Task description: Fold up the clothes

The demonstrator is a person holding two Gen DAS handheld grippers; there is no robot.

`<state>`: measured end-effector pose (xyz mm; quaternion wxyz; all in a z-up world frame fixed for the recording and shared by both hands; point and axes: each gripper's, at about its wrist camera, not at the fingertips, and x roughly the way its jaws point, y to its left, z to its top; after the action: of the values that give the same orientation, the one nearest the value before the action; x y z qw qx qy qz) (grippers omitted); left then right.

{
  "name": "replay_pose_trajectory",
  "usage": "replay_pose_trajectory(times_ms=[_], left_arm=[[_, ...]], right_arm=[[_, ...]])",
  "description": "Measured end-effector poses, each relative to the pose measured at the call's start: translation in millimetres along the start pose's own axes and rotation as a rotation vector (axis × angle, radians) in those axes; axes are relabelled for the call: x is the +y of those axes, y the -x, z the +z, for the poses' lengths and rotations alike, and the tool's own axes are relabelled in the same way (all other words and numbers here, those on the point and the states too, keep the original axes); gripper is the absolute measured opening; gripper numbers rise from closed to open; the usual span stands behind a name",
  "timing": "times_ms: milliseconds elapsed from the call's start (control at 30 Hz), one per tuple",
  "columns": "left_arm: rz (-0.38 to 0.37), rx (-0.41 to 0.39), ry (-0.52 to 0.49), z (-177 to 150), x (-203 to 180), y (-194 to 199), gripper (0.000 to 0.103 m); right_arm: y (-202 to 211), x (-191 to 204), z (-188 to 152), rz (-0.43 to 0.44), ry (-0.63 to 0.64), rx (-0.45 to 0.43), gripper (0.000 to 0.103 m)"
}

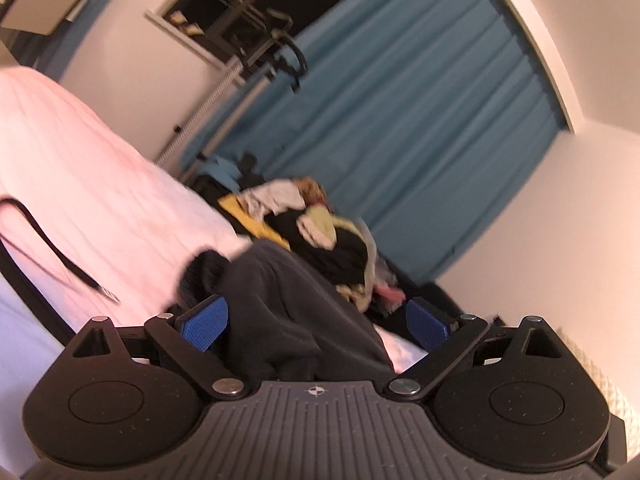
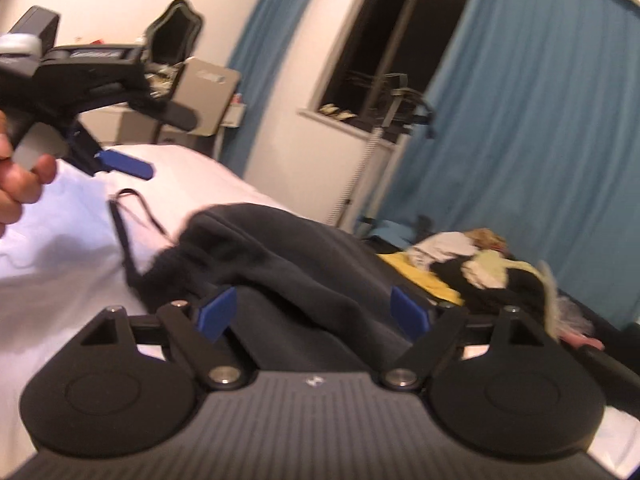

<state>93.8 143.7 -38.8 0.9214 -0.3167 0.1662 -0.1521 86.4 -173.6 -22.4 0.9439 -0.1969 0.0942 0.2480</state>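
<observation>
A bed (image 2: 200, 176) with a white cover fills the left of both views. On it lie a dark grey garment (image 2: 304, 256) at centre, a black strap (image 2: 124, 236) left, and a mixed clothes pile (image 2: 480, 268) right.

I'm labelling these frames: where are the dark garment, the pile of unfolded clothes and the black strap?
dark garment (image 2: 304, 248): right wrist view, on its bunched upper fold.
pile of unfolded clothes (image 1: 320, 232): left wrist view, middle of the heap.
black strap (image 1: 52, 248): left wrist view, mid-length, lying on the bed.
</observation>
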Motion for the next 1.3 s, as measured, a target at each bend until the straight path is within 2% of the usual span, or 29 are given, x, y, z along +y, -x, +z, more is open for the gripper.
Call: replay_pose_trajectory(times_ms=[67, 167, 200, 233, 267, 300, 333, 400, 433, 467, 500, 533, 567, 633, 733, 833, 900, 1000, 1067, 1133, 1200, 1233, 1300], left_arm=[[-0.001, 0.034, 0.002, -9, -7, -10, 0.096], [-0.015, 0.076, 0.028, -20, -10, -24, 0.086], [-0.022, 0.088, 0.037, -23, -10, -29, 0.081], [-0.030, 0.097, 0.041, -26, -10, -33, 0.078], [-0.042, 0.107, 0.043, -29, -10, -37, 0.076], [-0.053, 0.113, 0.044, -31, -10, -41, 0.070], [-0.067, 0.118, 0.048, -33, -9, -45, 0.065], [-0.108, 0.128, 0.070, -37, -6, -52, 0.064], [-0.135, 0.133, 0.084, -38, -5, -56, 0.064], [-0.161, 0.137, 0.098, -40, -3, -59, 0.064], [-0.189, 0.142, 0.112, -42, -2, -62, 0.064], [-0.223, 0.146, 0.124, -44, -2, -66, 0.068], [-0.252, 0.149, 0.137, -46, -1, -69, 0.071], [-0.291, 0.151, 0.169, -49, -1, -79, 0.087], [-0.338, 0.157, 0.238, -56, 5, -97, 0.087], [-0.329, 0.147, 0.333, -60, 15, -118, 0.087], [-0.314, 0.106, 0.384, -61, 24, -124, 0.085], [-0.289, 0.008, 0.488, -59, 44, -122, 0.077], [-0.256, -0.050, 0.511, -52, 55, -117, 0.071], [-0.220, -0.077, 0.524, -46, 67, -114, 0.047], [-0.202, -0.094, 0.530, -44, 74, -111, 0.031], [-0.203, -0.108, 0.522, -44, 75, -109, 0.025], [-0.218, -0.136, 0.485, -42, 71, -103, 0.020]], right_arm=[[-3, -9, -10, -0.012, -0.042, 0.022, 0.085], [-22, -15, -24, -0.038, -0.043, 0.051, 0.083], [-30, -20, -27, -0.035, -0.069, 0.063, 0.078], [-37, -26, -29, -0.020, -0.098, 0.071, 0.064], [-45, -28, -30, -0.012, -0.103, 0.073, 0.057], [-53, -29, -30, -0.006, -0.102, 0.075, 0.045], [-59, -27, -31, -0.003, -0.083, 0.074, 0.039], [-68, -21, -33, 0.004, -0.038, 0.083, 0.033], [-69, -17, -33, 0.014, -0.031, 0.095, 0.022], [-69, -13, -34, 0.026, -0.028, 0.106, 0.018], [-64, -10, -32, 0.025, -0.024, 0.090, 0.009], [-57, -7, -29, 0.016, -0.018, 0.058, 0.005], [-48, -5, -23, -0.003, -0.015, 0.025, 0.005], [-33, -8, -11, -0.024, -0.032, -0.022, 0.005], [-15, -10, 0, -0.043, -0.042, -0.060, 0.004], [-6, -8, -1, -0.056, -0.027, -0.058, 0.004], [-6, -8, -5, -0.062, -0.022, -0.038, 0.005], [-13, 1, -10, -0.105, 0.052, -0.015, 0.005], [-19, 9, -14, -0.142, 0.126, 0.000, 0.008], [-29, 21, -22, -0.172, 0.222, 0.030, 0.022], [-39, 27, -30, -0.200, 0.277, 0.056, 0.031], [-45, 29, -34, -0.214, 0.288, 0.068, 0.032], [-56, 33, -36, -0.211, 0.299, 0.099, 0.032]])
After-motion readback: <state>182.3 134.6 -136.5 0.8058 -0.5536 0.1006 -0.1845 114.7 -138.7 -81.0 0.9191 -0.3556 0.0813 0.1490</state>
